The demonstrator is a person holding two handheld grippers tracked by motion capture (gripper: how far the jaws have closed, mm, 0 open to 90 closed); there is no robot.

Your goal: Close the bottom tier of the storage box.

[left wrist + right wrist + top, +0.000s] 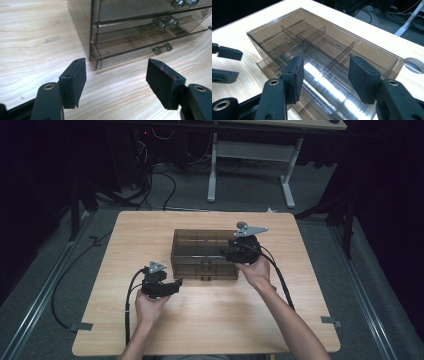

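Observation:
A smoky see-through drawer cabinet (202, 251) stands in the middle of the wooden table (150, 230). My left gripper (179, 282) lies low at its front left and points toward the cabinet's corner. In the left gripper view its jaws (116, 75) stand open with bare table between them, and the cabinet (140, 27) with its knobbed drawers (162, 48) lies just ahead. My right gripper (224, 252) hovers over the cabinet's right end. Its jaws (325, 72) are open above the clear lid (324, 42), with nothing between the pads. The left gripper (227, 62) shows at that view's left edge.
A round grey disc (413, 65) sits in the tabletop beside the cabinet's far end. Bare wood lies in front of the cabinet and to both sides. Beyond the table are floor cables (165, 185) and a white desk frame (250, 165).

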